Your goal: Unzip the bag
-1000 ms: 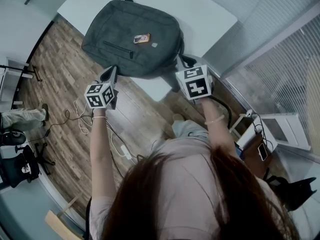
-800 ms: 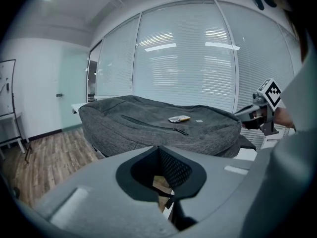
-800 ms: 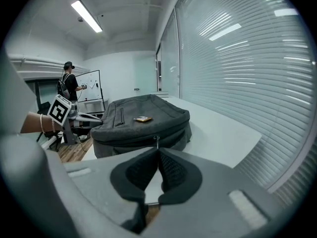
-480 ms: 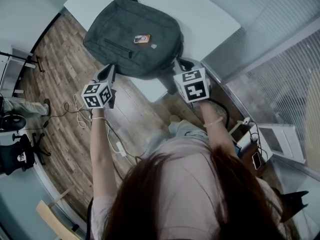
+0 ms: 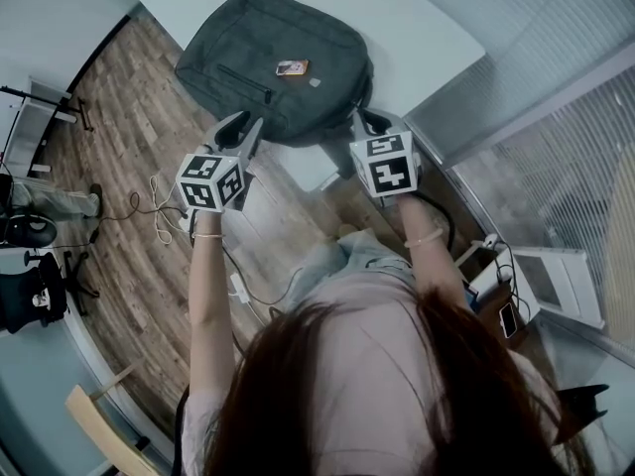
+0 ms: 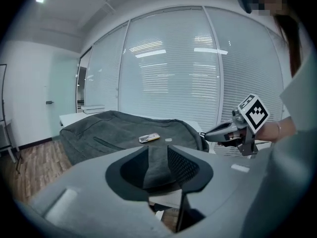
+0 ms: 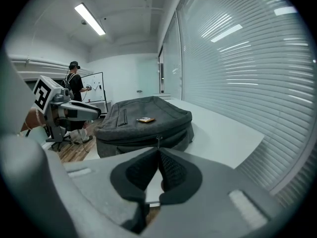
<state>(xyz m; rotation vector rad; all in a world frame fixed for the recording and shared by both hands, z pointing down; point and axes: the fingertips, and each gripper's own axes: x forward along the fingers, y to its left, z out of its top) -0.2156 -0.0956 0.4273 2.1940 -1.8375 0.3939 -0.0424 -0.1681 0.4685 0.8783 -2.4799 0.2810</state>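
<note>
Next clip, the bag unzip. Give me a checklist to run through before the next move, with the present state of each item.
1. Bag lying flat on the table: ok.
2. Right gripper on the zipper pull: ok, jaws shut with the tab at their tips.
3. Left gripper bracing the bag: not ok; its jaws have just been opening and nothing is between them.
4. Zip already open: not ok, the seam beside the pull looks closed.
5. Small orange item on top of the bag, loose or attached: cannot tell.
</note>
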